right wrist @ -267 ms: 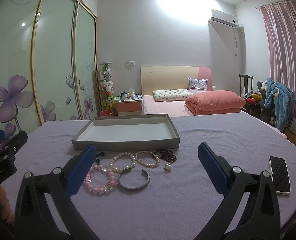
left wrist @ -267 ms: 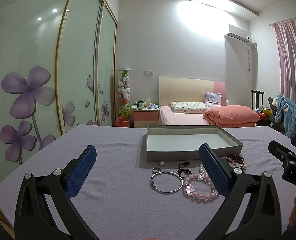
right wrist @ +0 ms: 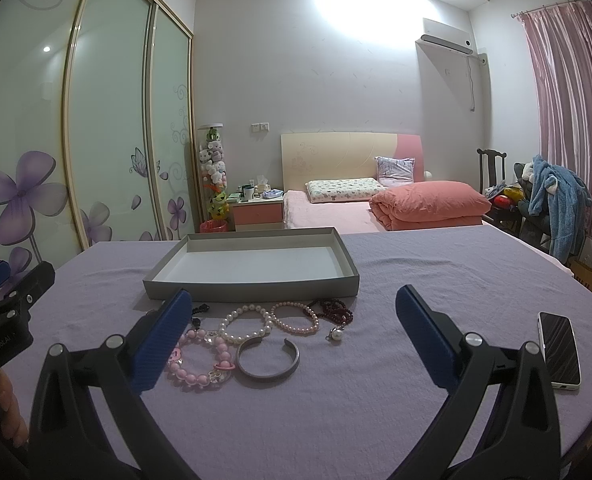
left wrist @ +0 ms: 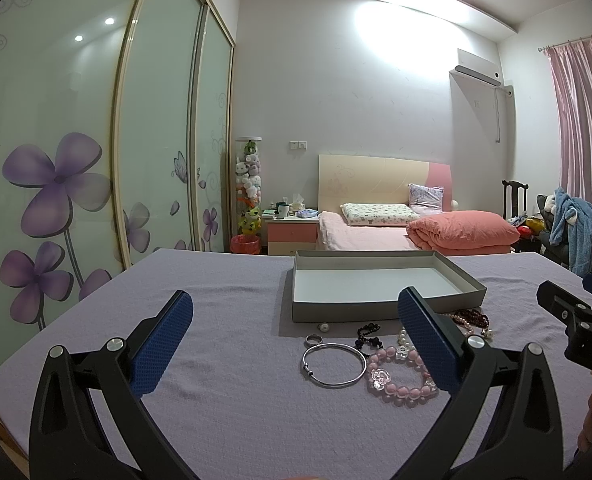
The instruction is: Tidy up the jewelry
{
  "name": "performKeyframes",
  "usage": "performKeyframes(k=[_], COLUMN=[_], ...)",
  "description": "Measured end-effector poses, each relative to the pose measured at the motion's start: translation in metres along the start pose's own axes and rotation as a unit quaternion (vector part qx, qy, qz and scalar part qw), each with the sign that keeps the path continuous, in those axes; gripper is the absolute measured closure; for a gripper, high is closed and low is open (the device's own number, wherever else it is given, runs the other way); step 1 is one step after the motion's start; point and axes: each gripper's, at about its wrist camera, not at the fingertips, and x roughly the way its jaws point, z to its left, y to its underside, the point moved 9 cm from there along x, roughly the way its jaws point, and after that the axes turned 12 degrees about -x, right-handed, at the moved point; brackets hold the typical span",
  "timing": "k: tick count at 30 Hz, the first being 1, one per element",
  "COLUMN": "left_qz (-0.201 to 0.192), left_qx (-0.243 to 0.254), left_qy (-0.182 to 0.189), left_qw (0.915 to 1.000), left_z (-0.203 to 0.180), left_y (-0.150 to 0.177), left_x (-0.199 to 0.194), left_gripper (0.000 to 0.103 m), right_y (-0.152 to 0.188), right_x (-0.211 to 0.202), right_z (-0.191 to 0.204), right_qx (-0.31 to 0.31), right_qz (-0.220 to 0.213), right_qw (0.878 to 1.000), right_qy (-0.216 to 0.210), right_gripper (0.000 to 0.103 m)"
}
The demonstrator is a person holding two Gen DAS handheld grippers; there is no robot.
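Your left gripper (left wrist: 296,340) and right gripper (right wrist: 294,334) both hovered over the lilac cloth (right wrist: 436,280), jaws spread wide, holding nothing. Nearest you lay the silver bangle (left wrist: 334,364), pink bead bracelet (right wrist: 200,360) and grey cuff (right wrist: 267,362). Just beyond: small ring (left wrist: 314,339), pearl bracelet (right wrist: 245,324), pink pearl strand (right wrist: 295,317), dark red beads (right wrist: 334,310). Behind them sat the grey tray (right wrist: 252,286), nothing in it. Phone (right wrist: 560,348) lay well apart, at the right.
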Motion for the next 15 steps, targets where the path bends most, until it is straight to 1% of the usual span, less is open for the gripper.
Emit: performKeyframes(k=[12, 15], left_qz=[0.001, 0.007], left_qx=[0.000, -0.001], left_qy=[-0.001, -0.005], left_qw=[1.0000, 1.0000], left_z=[0.0003, 0.0051], left_y=[-0.0001, 0.0009], left_x=[0.0004, 0.0042], left_gripper=[0.002, 0.002], right_y=[0.0000, 0.0012], right_x=[0.0007, 0.0025], right_z=[0.0016, 0.0009], right_qx=[0.000, 0.000], right_qz=[0.001, 0.006], right_qw=[1.000, 1.000], right_qy=[0.000, 0.000], right_gripper=[0.004, 0.004])
